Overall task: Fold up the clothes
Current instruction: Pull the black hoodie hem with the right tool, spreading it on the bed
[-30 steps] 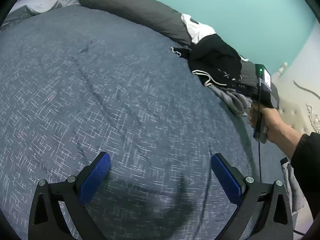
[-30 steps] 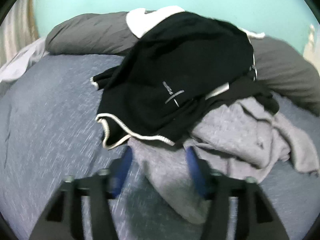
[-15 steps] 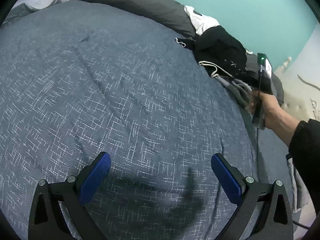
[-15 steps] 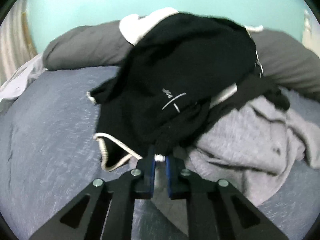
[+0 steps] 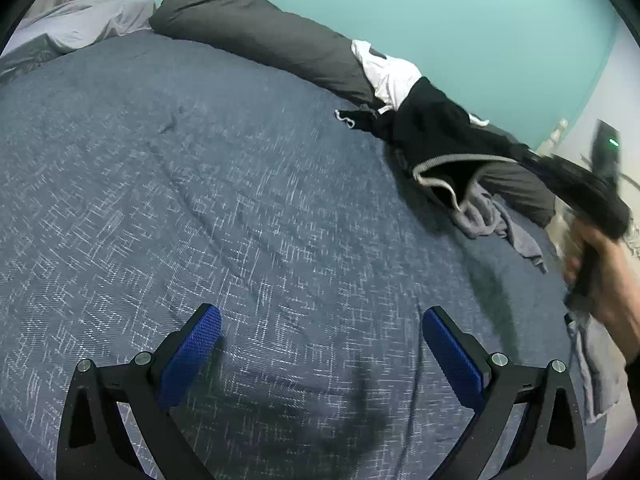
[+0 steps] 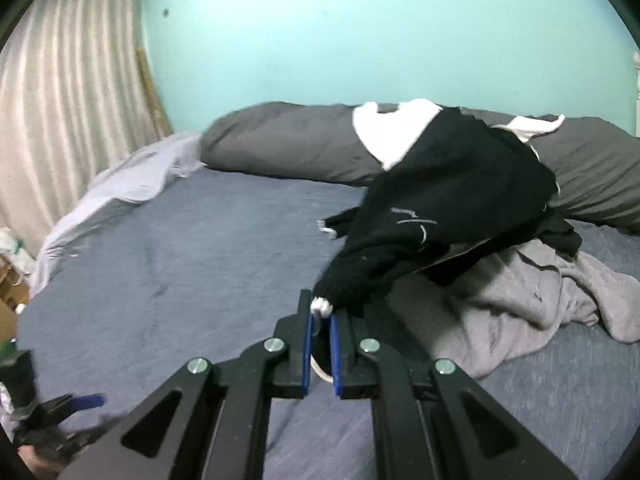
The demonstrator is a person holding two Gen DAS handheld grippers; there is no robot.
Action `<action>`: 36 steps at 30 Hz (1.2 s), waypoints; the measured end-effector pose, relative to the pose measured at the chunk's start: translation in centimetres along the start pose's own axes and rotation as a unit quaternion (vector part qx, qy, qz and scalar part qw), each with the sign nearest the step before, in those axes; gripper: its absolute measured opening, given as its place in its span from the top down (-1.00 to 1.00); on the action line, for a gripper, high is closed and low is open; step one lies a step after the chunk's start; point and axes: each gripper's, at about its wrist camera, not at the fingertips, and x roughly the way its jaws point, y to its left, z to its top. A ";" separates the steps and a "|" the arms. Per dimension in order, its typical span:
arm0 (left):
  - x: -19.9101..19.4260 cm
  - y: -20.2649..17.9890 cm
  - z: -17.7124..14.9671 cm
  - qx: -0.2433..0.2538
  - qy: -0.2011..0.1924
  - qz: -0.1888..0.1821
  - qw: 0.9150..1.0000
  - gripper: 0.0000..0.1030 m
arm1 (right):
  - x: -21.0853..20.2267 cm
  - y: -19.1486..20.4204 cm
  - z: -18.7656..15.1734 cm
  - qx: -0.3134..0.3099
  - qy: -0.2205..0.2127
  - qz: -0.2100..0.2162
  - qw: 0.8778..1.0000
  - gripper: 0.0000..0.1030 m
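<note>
Evidently soft and limp: black garment (image 6: 436, 200) pinched at its white-trimmed hem by right gripper (image 6: 320, 320); left gripper (image 5: 320, 344) gapes empty.

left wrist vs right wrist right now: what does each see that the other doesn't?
Left wrist only: its own left gripper, jaws wide apart over bare blue bedspread, and the hand holding the other tool.

Right wrist only: the right gripper, jaws closed on the white-trimmed edge of the black garment, plus the curtain.

Both: black garment, grey garment beneath it, white garment, dark grey pillow, teal wall.
</note>
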 end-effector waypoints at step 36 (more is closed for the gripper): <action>-4.0 -4.3 -4.7 0.045 0.045 -0.069 0.996 -0.99 | -14.1 2.7 -22.4 0.259 0.010 -0.024 0.966 0.13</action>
